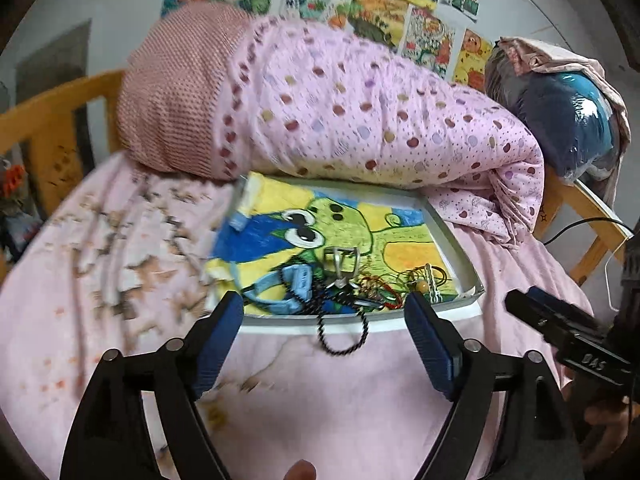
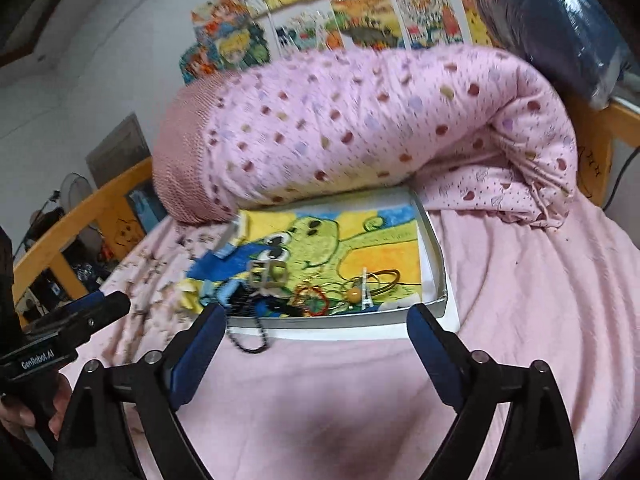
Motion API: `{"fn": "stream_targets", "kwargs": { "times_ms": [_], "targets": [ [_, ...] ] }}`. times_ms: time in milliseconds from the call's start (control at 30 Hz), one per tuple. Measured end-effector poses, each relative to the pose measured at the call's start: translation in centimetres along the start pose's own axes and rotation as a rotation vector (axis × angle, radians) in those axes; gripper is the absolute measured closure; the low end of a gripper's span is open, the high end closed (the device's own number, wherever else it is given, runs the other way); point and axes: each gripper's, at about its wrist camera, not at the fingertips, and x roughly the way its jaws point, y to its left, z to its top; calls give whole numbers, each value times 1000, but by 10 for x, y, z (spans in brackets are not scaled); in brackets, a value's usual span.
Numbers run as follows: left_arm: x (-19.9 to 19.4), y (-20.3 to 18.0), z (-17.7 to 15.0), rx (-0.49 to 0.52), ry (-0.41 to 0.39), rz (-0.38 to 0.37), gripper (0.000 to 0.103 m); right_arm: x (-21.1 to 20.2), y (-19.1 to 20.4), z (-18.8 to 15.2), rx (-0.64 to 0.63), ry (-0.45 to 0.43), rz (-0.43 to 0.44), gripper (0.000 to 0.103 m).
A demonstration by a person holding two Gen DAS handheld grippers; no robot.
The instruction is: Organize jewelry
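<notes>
A shallow white tray (image 1: pixel 454 240) lined with a frog drawing lies on the pink bed; it also shows in the right wrist view (image 2: pixel 434 264). A tangle of jewelry sits at its near edge: a black bead chain (image 1: pixel 340 344) hanging over the rim, a light blue band (image 1: pixel 276 292), a silver buckle piece (image 1: pixel 342 264), red and gold rings (image 1: pixel 384 286). In the right wrist view I see the bead chain (image 2: pixel 250 340), gold hoops (image 2: pixel 380 280) and a small Eiffel tower charm (image 2: pixel 366 292). My left gripper (image 1: pixel 324 320) and right gripper (image 2: pixel 316 324) are both open and empty, just short of the tray.
A rolled pink dotted quilt (image 1: pixel 360 120) lies behind the tray, with a wrapped blue bundle (image 1: pixel 568 120) at the right. A wooden bed rail (image 1: pixel 48 120) runs along the left. The pink sheet (image 1: pixel 340 400) lies in front of the tray.
</notes>
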Motion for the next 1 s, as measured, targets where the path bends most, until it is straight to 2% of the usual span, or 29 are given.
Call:
{"fn": "stream_targets", "kwargs": {
  "times_ms": [67,133,367,467,1000],
  "targets": [
    [-23,-3,-9,14,-43,45,12,-16,8,-6,-2,-16,12,3],
    [-41,-5,-17,26,-66,68,12,-31,16,-13,-12,-26,20,3],
    [-88,-5,-44,0,-59,93,12,-66,35,-33,-58,-21,18,1],
    [-102,-7,-52,2,-61,107,12,-75,36,-35,-53,-54,14,0],
    [-106,-4,-60,14,-56,144,12,-70,29,-35,-23,-31,17,0]
  ]
}}
